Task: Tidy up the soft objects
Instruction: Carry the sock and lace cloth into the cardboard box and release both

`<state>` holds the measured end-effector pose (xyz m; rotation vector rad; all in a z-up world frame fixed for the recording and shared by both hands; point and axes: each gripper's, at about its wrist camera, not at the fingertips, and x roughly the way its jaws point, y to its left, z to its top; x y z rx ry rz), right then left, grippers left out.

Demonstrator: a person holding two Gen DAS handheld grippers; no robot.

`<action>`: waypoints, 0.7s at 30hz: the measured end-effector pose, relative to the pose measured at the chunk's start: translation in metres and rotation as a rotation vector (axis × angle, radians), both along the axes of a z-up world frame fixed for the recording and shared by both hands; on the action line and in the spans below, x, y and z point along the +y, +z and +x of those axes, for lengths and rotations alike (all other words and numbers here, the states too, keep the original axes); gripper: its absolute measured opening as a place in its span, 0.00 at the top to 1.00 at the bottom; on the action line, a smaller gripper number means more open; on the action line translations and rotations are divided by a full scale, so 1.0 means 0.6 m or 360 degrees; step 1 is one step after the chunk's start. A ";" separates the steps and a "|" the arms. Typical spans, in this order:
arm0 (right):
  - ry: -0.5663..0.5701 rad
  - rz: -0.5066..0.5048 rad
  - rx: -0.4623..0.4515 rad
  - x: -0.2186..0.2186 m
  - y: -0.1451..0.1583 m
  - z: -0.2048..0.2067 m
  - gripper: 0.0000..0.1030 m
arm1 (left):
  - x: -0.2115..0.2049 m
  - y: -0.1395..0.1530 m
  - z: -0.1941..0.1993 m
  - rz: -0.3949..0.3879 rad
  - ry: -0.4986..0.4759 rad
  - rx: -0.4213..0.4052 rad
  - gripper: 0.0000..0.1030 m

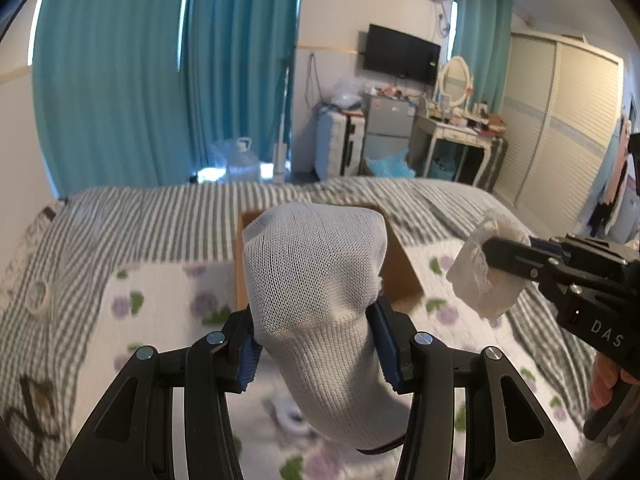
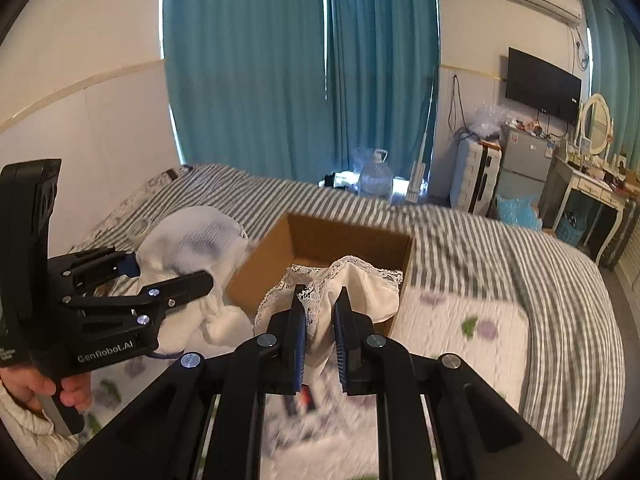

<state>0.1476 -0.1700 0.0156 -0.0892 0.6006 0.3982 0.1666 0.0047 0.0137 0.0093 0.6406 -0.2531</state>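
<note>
My left gripper (image 1: 314, 344) is shut on a white knit sock (image 1: 316, 280) and holds it up above the bed; the sock also shows in the right wrist view (image 2: 192, 240). My right gripper (image 2: 320, 320) is shut on a cream lace-edged cloth (image 2: 360, 284), held in front of an open brown cardboard box (image 2: 332, 236). In the left wrist view the right gripper (image 1: 492, 256) holds that cloth (image 1: 480, 280) at the right, and the box (image 1: 400, 264) is mostly hidden behind the sock. The left gripper (image 2: 172, 276) appears at the left of the right wrist view.
The box sits on a bed with a grey striped sheet (image 2: 500, 240) and a floral quilt (image 2: 460, 320). A roll of tape (image 1: 38, 296) lies on the bed at the left. Teal curtains (image 2: 280, 80), a water jug (image 2: 374, 176), a suitcase and a dresser (image 1: 456, 136) stand beyond.
</note>
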 end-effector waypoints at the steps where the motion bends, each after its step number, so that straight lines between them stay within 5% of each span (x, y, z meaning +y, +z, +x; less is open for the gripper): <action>1: -0.0002 0.0001 -0.0001 0.000 0.002 0.020 0.88 | -0.002 -0.001 0.016 0.0008 0.0006 -0.0002 0.54; 10: -0.0018 0.0068 0.0136 0.003 -0.050 0.209 0.88 | -0.014 -0.057 0.165 0.0090 0.0008 0.0085 0.54; 21: -0.0033 0.0152 0.0281 -0.001 -0.146 0.293 0.87 | -0.021 -0.119 0.235 0.0147 0.0015 0.0168 0.51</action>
